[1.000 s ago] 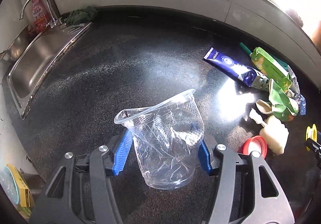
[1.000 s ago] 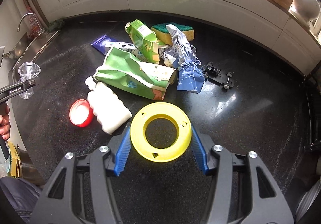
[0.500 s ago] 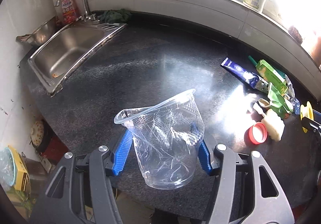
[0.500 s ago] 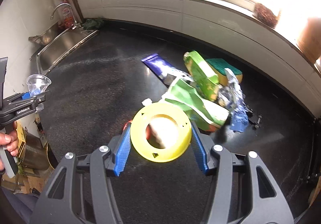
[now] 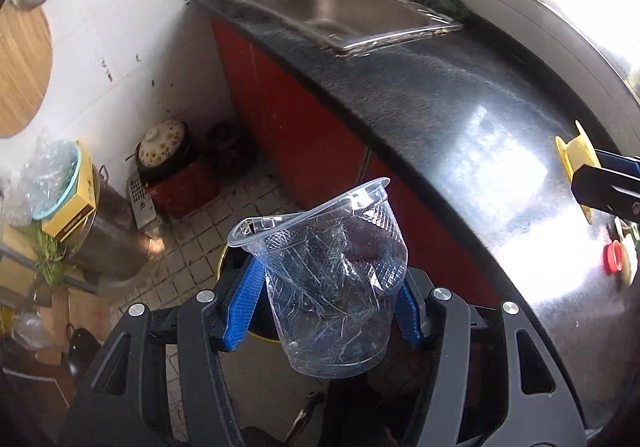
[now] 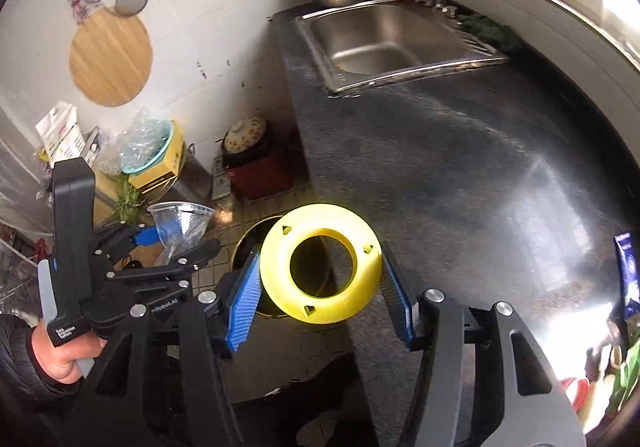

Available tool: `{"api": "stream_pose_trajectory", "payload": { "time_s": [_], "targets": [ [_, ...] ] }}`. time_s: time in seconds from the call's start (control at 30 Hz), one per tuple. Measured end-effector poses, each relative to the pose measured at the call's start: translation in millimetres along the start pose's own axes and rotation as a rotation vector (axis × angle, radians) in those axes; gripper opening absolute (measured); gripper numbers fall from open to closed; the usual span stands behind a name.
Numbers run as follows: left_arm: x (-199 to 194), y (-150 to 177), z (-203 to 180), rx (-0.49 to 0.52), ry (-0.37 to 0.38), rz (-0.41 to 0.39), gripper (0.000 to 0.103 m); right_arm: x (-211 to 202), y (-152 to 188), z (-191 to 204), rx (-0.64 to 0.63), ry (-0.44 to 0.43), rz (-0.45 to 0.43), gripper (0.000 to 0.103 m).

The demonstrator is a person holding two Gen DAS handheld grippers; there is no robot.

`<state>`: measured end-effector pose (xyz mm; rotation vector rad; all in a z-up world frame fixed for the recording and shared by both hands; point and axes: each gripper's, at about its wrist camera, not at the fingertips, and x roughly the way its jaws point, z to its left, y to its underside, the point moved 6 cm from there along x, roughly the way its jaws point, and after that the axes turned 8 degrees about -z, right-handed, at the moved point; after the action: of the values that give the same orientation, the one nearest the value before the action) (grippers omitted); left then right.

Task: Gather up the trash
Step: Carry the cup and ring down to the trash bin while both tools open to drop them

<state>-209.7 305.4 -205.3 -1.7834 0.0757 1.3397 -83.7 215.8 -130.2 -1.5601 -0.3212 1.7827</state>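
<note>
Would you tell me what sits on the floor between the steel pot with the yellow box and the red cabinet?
A red box-shaped appliance topped by a floral-lidded pot, seen in both wrist views.

The crumpled cup (image 5: 332, 283) is clear plastic with fine ribbing, pinched between bright blue ridged pads (image 5: 244, 311) on black arms. The ring (image 6: 318, 263) to the right is solid yellow. The counter (image 5: 460, 99) is black speckled stone over red cabinet fronts (image 5: 288, 119). On the far wall hangs a pale wooden board (image 6: 110, 55). The floor pot's lid (image 5: 162, 143) is cream with yellow flowers.
</note>
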Motion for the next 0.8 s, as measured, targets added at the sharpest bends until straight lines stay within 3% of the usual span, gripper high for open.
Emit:
{"api": "stream_pose_trajectory", "payload": {
  "time_s": [0.17, 0.27, 0.5, 0.67, 0.73, 0.77, 0.8],
  "targets": [
    [39, 36, 49, -0.084, -0.014, 0.033, 0.058, 78, -2, 59, -0.040, -0.105, 0.111, 0.055],
    [71, 57, 70, -0.140, -0.005, 0.074, 0.058, 124, 7, 79, -0.053, -0.119, 0.179, 0.055],
    [121, 85, 93, -0.183, 0.021, 0.123, 0.058, 213, 29, 80, -0.054, -0.098, 0.323, 0.055],
    [136, 86, 96, -0.202, 0.039, 0.131, 0.060, 239, 33, 83, -0.089, -0.081, 0.354, 0.055],
    [139, 87, 96, -0.205, 0.042, 0.138, 0.067, 245, 32, 84, -0.093, -0.081, 0.363, 0.057],
    [140, 87, 97, -0.201, 0.042, 0.139, 0.077, 248, 31, 85, -0.095, -0.086, 0.370, 0.060],
    [140, 88, 97, -0.195, 0.032, 0.134, 0.084, 250, 30, 85, -0.095, -0.092, 0.371, 0.071]
  ]
}}
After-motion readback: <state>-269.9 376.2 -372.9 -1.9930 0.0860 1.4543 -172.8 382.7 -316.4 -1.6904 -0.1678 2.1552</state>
